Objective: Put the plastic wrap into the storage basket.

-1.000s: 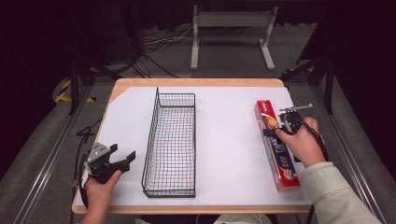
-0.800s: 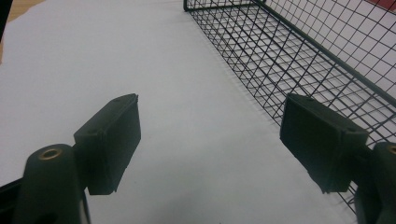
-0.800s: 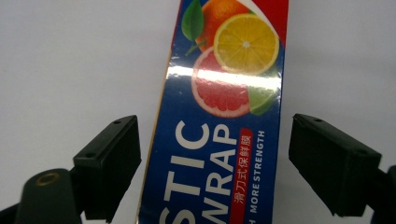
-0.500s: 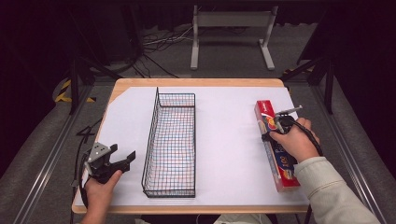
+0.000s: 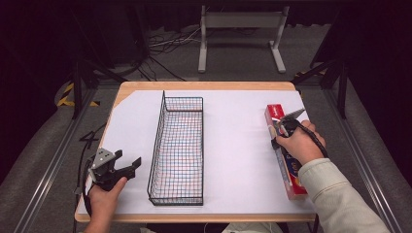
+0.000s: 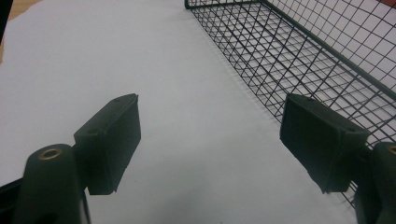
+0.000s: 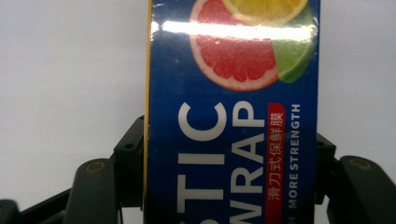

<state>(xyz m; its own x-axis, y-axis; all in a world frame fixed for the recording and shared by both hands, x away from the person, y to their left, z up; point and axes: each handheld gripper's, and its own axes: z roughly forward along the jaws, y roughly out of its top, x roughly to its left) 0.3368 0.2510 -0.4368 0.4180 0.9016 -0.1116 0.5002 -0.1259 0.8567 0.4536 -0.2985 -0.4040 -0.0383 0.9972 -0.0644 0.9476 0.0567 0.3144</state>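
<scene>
Red-and-blue plastic wrap box [image 5: 286, 160] lies lengthwise along the tabletop's [image 5: 238, 145] right edge, sitting between the jaws of the right hand-held gripper [image 5: 283, 127], which have just been closing and meet its long sides. Mid-table stands a black wire basket [image 5: 178, 150] holding nothing. Left hand-held gripper [image 5: 127, 167] rests beside it, jaws wide apart.

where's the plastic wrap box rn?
High view: the plastic wrap box lies lengthwise along the table's right edge, well right of the wire basket, with the right hand-held gripper straddling it near its far end.
</scene>
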